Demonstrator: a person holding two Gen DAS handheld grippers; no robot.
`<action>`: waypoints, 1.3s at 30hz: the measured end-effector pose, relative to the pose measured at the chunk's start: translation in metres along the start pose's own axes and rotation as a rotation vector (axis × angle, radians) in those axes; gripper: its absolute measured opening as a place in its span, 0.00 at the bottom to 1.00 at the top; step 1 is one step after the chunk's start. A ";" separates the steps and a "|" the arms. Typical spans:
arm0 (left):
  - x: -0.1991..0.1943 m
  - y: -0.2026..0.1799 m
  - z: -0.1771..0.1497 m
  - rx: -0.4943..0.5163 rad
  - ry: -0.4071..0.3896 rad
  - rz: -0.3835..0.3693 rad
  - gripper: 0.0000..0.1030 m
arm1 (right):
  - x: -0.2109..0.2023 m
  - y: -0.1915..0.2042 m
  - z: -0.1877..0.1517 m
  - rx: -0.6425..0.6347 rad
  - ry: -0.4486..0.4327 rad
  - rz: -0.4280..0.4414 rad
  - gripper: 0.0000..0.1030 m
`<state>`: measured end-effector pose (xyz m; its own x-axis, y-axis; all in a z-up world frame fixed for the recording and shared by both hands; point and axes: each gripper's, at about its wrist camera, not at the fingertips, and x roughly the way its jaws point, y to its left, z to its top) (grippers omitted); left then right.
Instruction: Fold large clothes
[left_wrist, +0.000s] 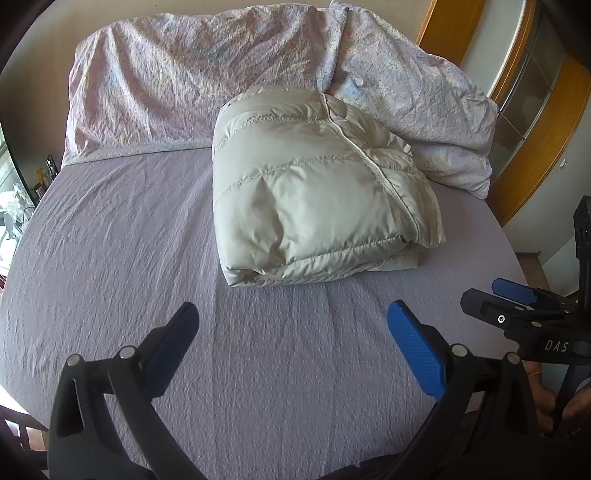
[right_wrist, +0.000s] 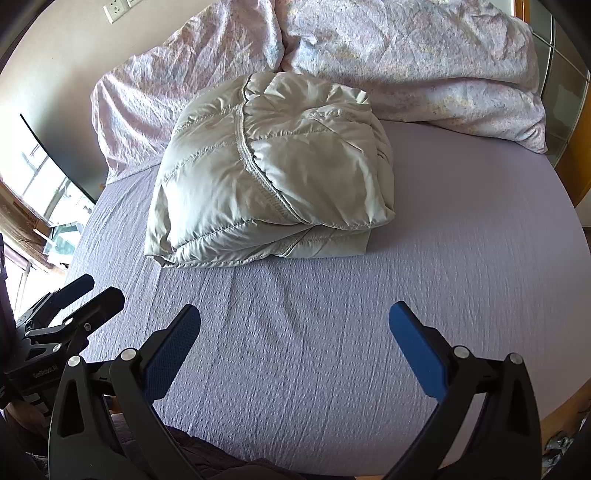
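A pale grey-beige puffer jacket (left_wrist: 314, 188) lies folded into a thick bundle on the lilac bed sheet (left_wrist: 110, 258), its zipper running across the top. It also shows in the right wrist view (right_wrist: 266, 173). My left gripper (left_wrist: 291, 325) is open and empty, held over the sheet in front of the bundle, not touching it. My right gripper (right_wrist: 295, 325) is open and empty too, in front of the bundle. The right gripper also shows at the right edge of the left wrist view (left_wrist: 513, 299), and the left gripper at the left edge of the right wrist view (right_wrist: 85, 291).
A crumpled floral duvet (left_wrist: 207, 74) and pillow (left_wrist: 436, 110) lie behind the jacket at the head of the bed. A wooden frame (left_wrist: 546, 122) stands at right. A window (right_wrist: 40, 177) and a wall socket (right_wrist: 116, 9) are at left.
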<state>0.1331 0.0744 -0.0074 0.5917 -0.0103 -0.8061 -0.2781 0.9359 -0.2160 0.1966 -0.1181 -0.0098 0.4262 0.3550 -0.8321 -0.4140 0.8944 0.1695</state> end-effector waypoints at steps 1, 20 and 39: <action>0.000 0.000 0.000 -0.002 0.000 -0.001 0.98 | 0.000 0.000 0.000 0.000 0.000 0.000 0.99; 0.002 0.000 0.001 0.001 0.003 0.003 0.98 | 0.002 0.000 -0.001 0.004 0.001 0.000 0.99; 0.004 0.000 0.000 0.007 0.008 0.004 0.98 | 0.003 -0.001 -0.001 0.012 0.007 -0.002 0.99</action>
<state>0.1356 0.0744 -0.0105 0.5842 -0.0098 -0.8115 -0.2748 0.9385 -0.2092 0.1972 -0.1178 -0.0135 0.4212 0.3517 -0.8360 -0.4039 0.8980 0.1742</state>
